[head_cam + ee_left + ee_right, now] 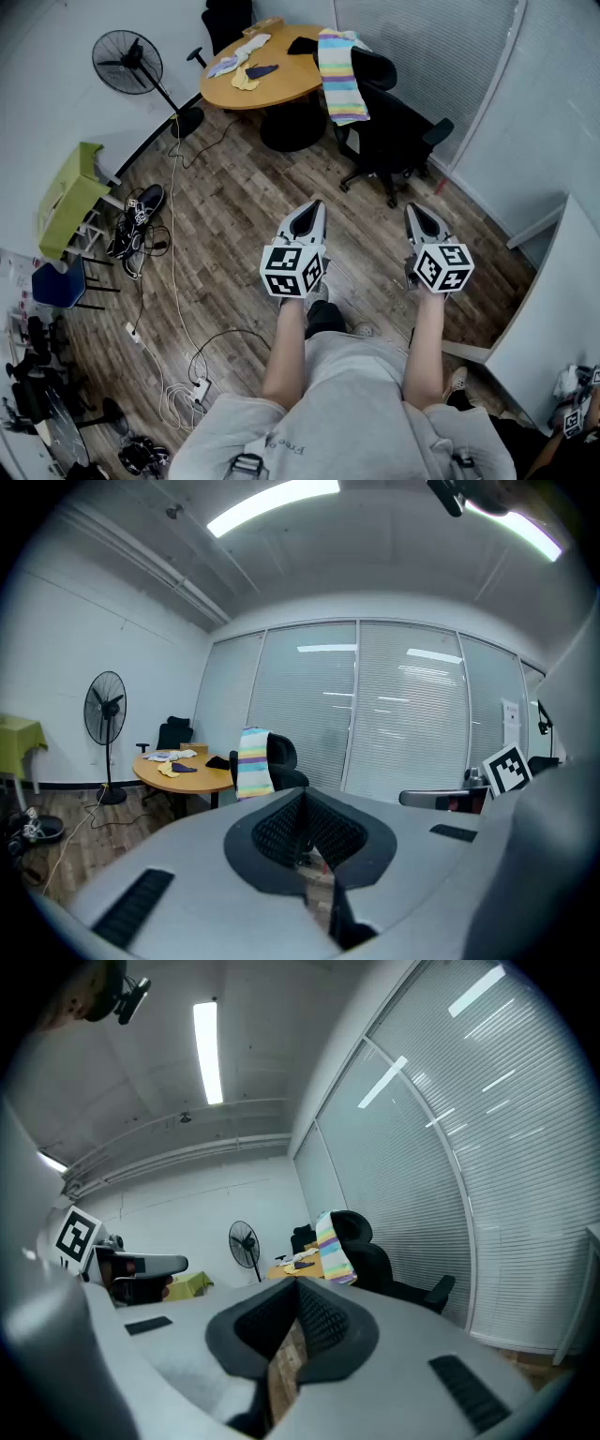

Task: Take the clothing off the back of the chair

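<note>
1. A brown wood-plank floor (234,234) was seen across the room, with a white cable (173,234) trailed over its left part.
2. A round, light wooden table (281,89) was set at the far end of the floor.
3. A black, wheeled office chair (398,131) was placed just beside the table's right edge.
4. A piece of clothing striped in pink, yellow, green and blue (339,80) was draped over the back of the chair, hanging down the side turned to the table.
5. A black pedestal fan (127,62) was stood on the floor near the table's left edge.
6. The left gripper (312,208), grey with a black tip and a marker cube, was held over the middle of the floor, well apart from the chair; its jaws were pressed together with nothing between them.
7. The right gripper (419,212), of the same build, was held just beside it, its jaws likewise closed and empty.
8. Small garments were spread along the table's far-left edge: a yellow one (245,80), a dark blue one (262,70) and a black one (302,44).
</note>
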Demonstrator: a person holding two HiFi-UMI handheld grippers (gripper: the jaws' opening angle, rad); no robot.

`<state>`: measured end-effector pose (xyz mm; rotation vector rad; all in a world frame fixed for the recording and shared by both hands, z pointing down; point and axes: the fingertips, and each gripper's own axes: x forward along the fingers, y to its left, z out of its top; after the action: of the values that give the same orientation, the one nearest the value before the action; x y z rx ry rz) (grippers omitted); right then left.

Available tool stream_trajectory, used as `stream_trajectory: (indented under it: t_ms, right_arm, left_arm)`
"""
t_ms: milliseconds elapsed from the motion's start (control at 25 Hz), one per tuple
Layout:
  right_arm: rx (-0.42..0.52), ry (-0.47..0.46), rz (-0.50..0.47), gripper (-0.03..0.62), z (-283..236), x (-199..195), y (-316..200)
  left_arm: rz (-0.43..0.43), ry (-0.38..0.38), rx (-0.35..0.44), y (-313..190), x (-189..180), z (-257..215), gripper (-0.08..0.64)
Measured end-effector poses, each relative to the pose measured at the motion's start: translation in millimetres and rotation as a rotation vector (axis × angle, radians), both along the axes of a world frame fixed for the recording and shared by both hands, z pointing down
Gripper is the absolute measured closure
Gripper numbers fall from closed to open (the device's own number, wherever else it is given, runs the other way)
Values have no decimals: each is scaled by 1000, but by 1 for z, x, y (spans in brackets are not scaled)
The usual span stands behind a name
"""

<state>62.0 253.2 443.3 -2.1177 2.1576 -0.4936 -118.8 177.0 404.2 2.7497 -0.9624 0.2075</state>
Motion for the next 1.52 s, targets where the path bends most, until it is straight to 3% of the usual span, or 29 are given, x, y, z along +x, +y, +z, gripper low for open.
stream_trajectory:
  t_ms: [200, 400, 560, 680, 920, 1120, 1520]
  right_arm:
    - [3, 16, 5, 569, 0, 7, -1]
    - [47, -51, 97, 569, 0, 29, 6]
    - [61, -109, 75, 569, 9, 37, 5]
    - [54, -101, 70, 569, 14, 48, -5]
    - [-5, -26, 36, 569, 25, 79, -45]
    - [9, -96, 7, 569, 19, 114, -98]
    - [-32, -96, 0, 569, 15, 163, -190]
  left_arm:
    - [6, -12, 10, 1, 5, -1, 532]
    - [-13, -24, -10, -3, -1, 7, 532]
    - [-18, -35, -25, -15, 1, 18, 532]
    - [-13, -37, -28, -31, 12, 24, 532]
    - [-31, -12, -40, -84, 45, 34, 532]
    - [-18, -15, -49, -141, 82, 30, 532]
    - [-26, -2, -74, -249, 124, 24, 532]
